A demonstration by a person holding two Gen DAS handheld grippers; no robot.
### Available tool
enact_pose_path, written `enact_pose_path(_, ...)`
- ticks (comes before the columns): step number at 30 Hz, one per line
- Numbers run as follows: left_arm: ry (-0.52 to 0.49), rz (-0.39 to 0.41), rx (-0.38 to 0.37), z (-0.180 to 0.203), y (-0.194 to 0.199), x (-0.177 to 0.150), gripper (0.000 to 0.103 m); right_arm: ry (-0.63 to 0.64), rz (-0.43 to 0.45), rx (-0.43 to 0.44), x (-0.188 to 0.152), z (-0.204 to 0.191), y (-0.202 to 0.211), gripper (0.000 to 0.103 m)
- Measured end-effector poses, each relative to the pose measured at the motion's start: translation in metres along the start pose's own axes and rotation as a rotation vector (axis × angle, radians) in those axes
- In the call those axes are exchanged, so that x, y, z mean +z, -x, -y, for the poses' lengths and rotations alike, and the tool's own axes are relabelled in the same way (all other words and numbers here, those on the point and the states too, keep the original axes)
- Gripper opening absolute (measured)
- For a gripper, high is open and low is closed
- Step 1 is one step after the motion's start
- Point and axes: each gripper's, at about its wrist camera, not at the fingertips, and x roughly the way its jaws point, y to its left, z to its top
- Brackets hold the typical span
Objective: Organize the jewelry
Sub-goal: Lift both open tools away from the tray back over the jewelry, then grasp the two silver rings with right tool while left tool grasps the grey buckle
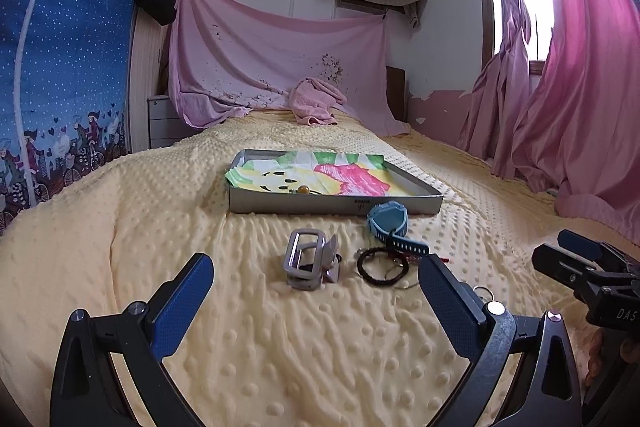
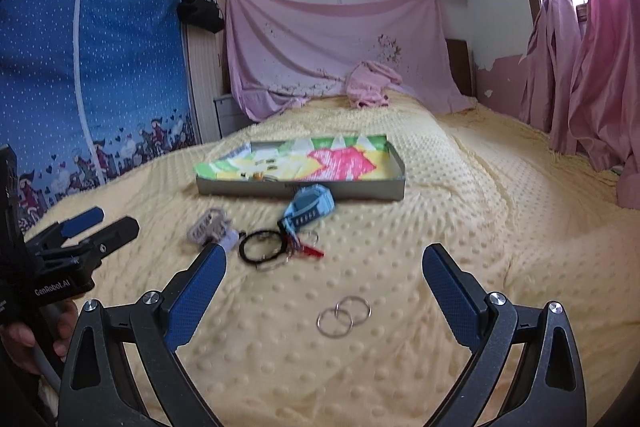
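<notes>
A grey tray point(image 1: 296, 205) lined with colourful paper lies on the yellow bedspread, with an amber bead point(image 1: 303, 190) inside; the tray also shows in the right wrist view point(image 2: 360, 189). In front of it lie a blue watch point(image 1: 390, 221), a silver hair claw point(image 1: 308, 261) and a black hair tie point(image 1: 380, 267). My left gripper point(image 1: 316, 279) is open and empty, just short of the claw. My right gripper point(image 2: 324, 269) is open and empty above two linked silver rings point(image 2: 344, 315). The watch point(image 2: 310, 207), claw point(image 2: 210, 227), hair tie point(image 2: 262, 251) and a red clip point(image 2: 310, 249) lie ahead of it.
The yellow dotted bedspread point(image 1: 160, 227) covers the bed. A pink towel point(image 1: 316, 101) lies at the head. A blue fabric wardrobe point(image 1: 60, 67) stands left, pink curtains point(image 1: 560, 87) right. My right gripper shows at the left view's right edge point(image 1: 580, 259).
</notes>
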Motion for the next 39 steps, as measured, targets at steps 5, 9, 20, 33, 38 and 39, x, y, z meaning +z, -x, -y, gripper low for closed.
enact_pose_path(5, -0.018, -0.014, 0.009, 0.003, 0.000, -0.006, 0.103, -0.014, -0.041, -0.014, -0.005, 0.003, -0.007, 0.097)
enact_pose_path(9, -0.017, -0.025, 0.015, 0.002, -0.001, -0.008, 0.103, -0.016, -0.069, -0.034, -0.008, 0.004, -0.012, 0.097)
enact_pose_path(20, -0.035, -0.087, 0.017, 0.005, -0.012, -0.009, 0.103, -0.008, -0.104, -0.023, -0.010, 0.000, -0.021, 0.096)
enact_pose_path(33, -0.043, -0.130, 0.016, 0.003, -0.033, -0.011, 0.103, -0.079, -0.215, -0.014, -0.022, 0.006, -0.047, 0.063)
enact_pose_path(38, -0.060, -0.152, 0.011, 0.000, -0.050, -0.006, 0.097, -0.155, -0.318, -0.019, -0.031, 0.017, -0.071, 0.051)
enact_pose_path(39, -0.061, -0.160, 0.008, -0.001, -0.056, -0.006, 0.096, -0.163, -0.335, -0.017, -0.033, 0.018, -0.075, 0.050)
